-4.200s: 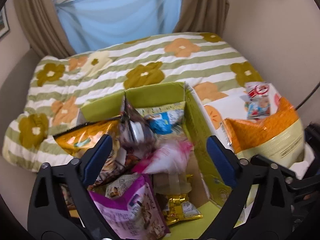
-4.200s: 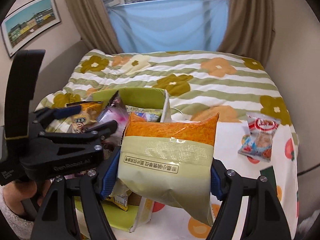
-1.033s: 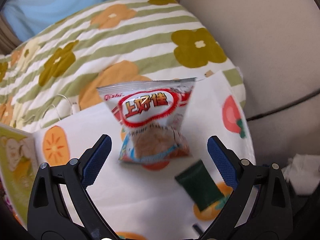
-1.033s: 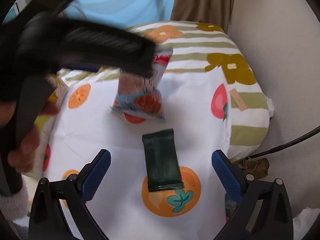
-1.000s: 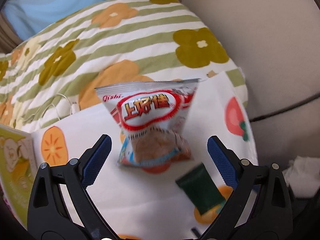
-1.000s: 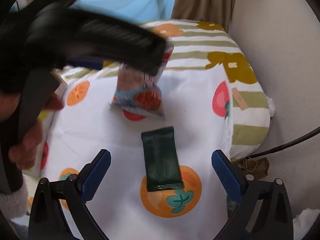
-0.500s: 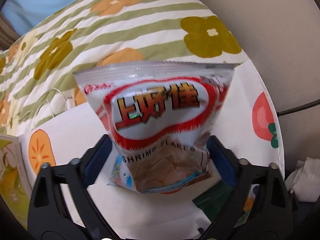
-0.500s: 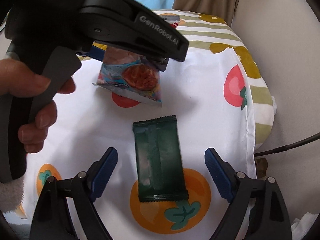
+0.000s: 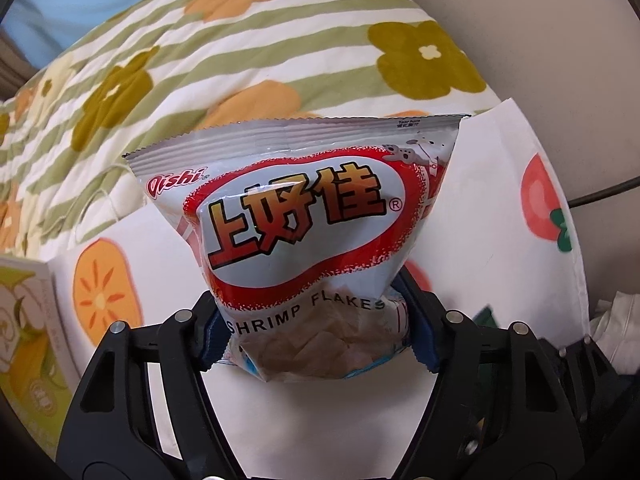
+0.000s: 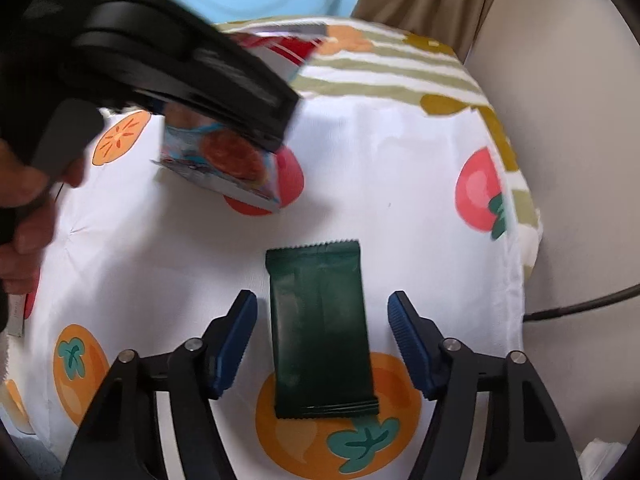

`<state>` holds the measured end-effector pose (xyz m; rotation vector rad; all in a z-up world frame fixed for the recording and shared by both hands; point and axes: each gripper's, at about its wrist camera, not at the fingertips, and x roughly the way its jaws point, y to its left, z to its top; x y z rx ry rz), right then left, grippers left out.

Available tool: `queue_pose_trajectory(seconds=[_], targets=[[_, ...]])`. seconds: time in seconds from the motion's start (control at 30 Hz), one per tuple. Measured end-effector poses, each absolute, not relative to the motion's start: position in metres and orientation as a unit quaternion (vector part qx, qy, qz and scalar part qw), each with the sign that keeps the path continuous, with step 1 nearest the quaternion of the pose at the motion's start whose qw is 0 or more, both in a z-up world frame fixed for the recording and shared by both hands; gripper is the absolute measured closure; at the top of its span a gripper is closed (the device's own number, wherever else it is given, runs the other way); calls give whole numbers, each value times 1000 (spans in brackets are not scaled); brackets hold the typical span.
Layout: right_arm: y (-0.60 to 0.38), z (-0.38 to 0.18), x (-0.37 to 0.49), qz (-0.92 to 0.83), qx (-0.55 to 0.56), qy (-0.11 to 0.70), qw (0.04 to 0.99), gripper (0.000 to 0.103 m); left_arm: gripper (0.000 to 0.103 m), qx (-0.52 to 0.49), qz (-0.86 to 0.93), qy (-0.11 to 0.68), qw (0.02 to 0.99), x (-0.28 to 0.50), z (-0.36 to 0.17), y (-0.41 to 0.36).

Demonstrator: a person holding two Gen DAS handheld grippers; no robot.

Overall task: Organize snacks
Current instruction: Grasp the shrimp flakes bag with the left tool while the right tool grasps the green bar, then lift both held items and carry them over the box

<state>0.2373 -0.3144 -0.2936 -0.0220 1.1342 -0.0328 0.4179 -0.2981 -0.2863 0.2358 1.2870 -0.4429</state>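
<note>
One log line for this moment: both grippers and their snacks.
left hand-held gripper: closing on shrimp flakes bag | right hand-held gripper: closing, straddling dark green packet, not touching

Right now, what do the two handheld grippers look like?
Both the left gripper and right gripper share one design: black plastic linkage arms with silver rivets, and blue ribbed pads on the fingers. In the right wrist view, the left one's black pistol-style body bears blurred white lettering.

Fruit-print cloth (image 10: 380,200) on the bed (image 9: 240,40) carries a green packet (image 10: 320,320).
</note>
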Motion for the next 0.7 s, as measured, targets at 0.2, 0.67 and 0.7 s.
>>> queue_pose_trajectory(seconds=[0.2, 0.67, 0.7], targets=[[-324, -297, 239, -17, 13, 541, 841, 50, 34, 93, -196, 603, 768, 408, -283, -273], [-325, -271, 227, -6, 31, 522, 852, 62, 34, 65, -168, 573, 800, 376, -235, -243], [-327, -265, 228, -2, 33, 518, 854, 62, 35, 63, -164, 567, 805, 372, -226, -239]])
